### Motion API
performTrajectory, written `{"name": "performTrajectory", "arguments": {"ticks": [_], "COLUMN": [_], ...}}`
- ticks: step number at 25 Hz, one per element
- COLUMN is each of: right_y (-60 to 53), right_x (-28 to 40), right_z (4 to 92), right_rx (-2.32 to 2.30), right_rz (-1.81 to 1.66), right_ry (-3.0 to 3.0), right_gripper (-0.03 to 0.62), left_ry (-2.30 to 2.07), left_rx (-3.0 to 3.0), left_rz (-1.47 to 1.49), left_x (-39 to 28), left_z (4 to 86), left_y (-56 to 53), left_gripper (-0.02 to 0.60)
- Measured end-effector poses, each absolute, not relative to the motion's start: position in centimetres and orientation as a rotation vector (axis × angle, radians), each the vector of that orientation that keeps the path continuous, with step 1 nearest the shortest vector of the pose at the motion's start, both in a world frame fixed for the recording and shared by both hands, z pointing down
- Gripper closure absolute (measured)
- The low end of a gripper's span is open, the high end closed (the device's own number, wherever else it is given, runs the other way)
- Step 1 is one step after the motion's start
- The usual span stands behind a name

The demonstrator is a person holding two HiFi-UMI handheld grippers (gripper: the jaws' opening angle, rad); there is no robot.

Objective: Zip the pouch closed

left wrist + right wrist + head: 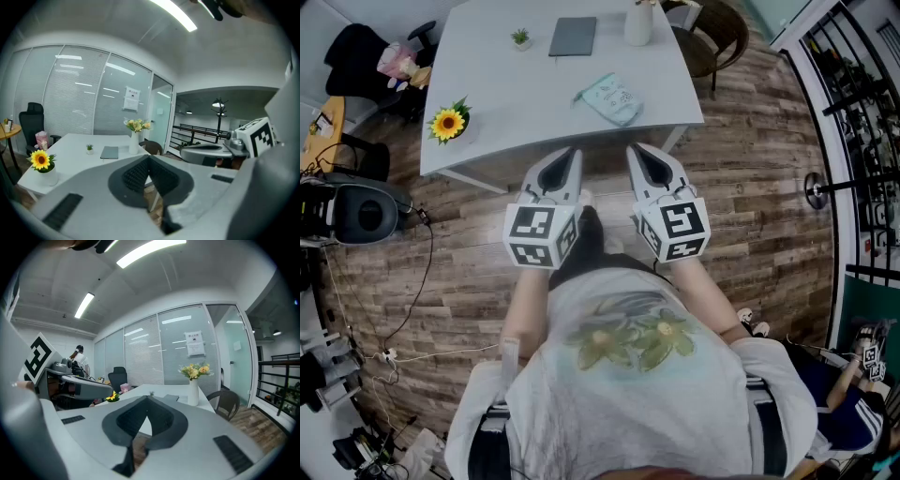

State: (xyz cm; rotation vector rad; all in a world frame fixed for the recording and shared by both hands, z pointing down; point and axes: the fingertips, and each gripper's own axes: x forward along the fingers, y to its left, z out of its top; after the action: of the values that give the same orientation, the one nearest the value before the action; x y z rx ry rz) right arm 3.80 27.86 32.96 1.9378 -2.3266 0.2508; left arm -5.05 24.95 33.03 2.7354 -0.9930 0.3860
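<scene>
Pale teal fabric pouch [609, 98] lies on the white surface [487, 56]; left hand-held gripper [574, 152] and right hand-held gripper [635, 150] hover short of it, jaws together, empty.

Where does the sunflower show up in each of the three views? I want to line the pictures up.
Head view: the sunflower stands at the near left corner of the white table.
Left gripper view: lower left, on the table's near corner.
Right gripper view: small, left of centre.
Shared landmark: the white vase of flowers at the table's far end.
</scene>
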Motion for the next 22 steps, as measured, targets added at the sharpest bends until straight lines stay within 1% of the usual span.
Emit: {"name": "performTrajectory", "arguments": {"ticks": [19,20,21,22], "right_y": [21.8,21.4,21.0,20.5], "right_x": [4.9,5.1,5.3,5.5], "right_z": [34.8,34.9,35.0,35.2], "right_rx": [1.881,1.878,1.873,1.866], "right_rz": [0.318,0.324,0.335,0.349], "right_ry": [-2.300,-2.298,-2.299,-2.300], "right_gripper": [0.576,0.574,0.571,0.547], "left_ry": [-0.951,-0.956,-0.957,-0.954], "left_rx": [2.682,2.666,2.655,2.650], "left_rz": [0.390,0.385,0.382,0.380], "left_x": [-3.2,-3.2,-3.1,-3.0], "left_z": [34.8,35.0,35.1,35.2], "left_y": [18.6,18.0,17.4,16.9], "left_gripper": [0.573,0.555,0.515,0.474]}}
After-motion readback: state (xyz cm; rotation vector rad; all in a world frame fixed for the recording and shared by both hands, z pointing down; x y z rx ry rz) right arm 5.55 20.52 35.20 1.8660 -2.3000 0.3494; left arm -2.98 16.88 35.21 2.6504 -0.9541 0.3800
